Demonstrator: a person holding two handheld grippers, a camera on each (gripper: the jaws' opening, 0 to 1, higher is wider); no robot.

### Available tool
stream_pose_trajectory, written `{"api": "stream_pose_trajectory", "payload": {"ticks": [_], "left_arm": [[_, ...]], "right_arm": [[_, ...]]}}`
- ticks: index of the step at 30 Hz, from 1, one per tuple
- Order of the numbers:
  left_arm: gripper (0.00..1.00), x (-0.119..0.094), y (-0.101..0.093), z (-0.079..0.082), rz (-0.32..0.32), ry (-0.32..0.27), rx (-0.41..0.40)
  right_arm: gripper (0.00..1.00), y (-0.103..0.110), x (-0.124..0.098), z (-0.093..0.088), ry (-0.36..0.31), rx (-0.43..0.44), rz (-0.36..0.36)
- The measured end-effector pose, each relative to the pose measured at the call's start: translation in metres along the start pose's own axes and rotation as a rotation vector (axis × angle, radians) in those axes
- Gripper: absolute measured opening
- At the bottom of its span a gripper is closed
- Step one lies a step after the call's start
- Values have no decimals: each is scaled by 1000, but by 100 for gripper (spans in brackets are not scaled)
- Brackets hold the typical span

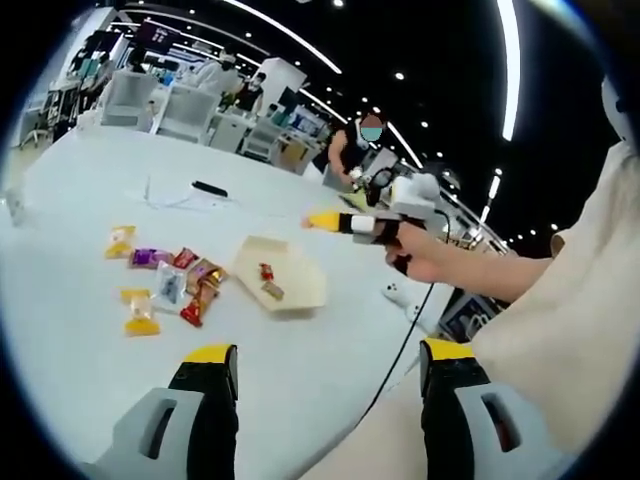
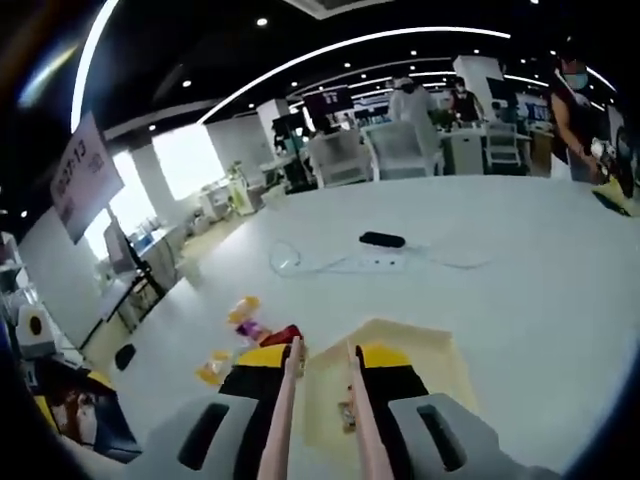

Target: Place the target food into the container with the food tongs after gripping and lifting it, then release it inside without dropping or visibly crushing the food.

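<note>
While the left gripper (image 1: pixel 325 375) is held above the white worktop (image 1: pixel 80 200) with jaws spread wide, wrapped snacks (image 1: pixel 165 285) are seen scattered beside the tan container (image 1: pixel 300 285), two pieces lying inside, pink food tongs (image 2: pixel 318 420) are pinched between right gripper (image 2: pixel 322 370) jaws over the container.

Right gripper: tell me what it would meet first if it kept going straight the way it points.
Probably the shallow beige paper tray. The right gripper, holding pale tongs, aims at the tray, where a small wrapped snack lies between the tong arms. Depth is unclear, so height above it is uncertain.
</note>
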State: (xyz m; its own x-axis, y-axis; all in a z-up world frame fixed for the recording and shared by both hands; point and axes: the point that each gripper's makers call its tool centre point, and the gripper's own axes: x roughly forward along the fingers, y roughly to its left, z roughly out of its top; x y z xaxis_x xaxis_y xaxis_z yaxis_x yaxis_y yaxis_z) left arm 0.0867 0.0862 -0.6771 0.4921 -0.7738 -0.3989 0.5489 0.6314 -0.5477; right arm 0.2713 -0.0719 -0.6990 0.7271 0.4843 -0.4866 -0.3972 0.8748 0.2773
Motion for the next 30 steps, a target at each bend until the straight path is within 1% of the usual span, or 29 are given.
{"api": "stream_pose_trajectory", "payload": {"ticks": [5,7,11,21,24,30], "left_arm": [[74,-10,3,-4,18,-7,-10],[74,-13,4,-7,20,-6,-16],[74,-17,4,-9,21,-8,-18],[74,-26,6,-14,6,-9,-28],[74,-31,9,-18,3,-2,-30],[74,-42,19,-22,4,4,-34]], "right_arm": [[26,19,7,-1,6,8,37],[26,28,10,-2,12,-2,50],[27,40,12,-6,28,-15,66],[27,54,12,-14,51,-27,74],[27,59,13,-17,55,-26,71],[27,68,15,-24,61,-18,66]]}}
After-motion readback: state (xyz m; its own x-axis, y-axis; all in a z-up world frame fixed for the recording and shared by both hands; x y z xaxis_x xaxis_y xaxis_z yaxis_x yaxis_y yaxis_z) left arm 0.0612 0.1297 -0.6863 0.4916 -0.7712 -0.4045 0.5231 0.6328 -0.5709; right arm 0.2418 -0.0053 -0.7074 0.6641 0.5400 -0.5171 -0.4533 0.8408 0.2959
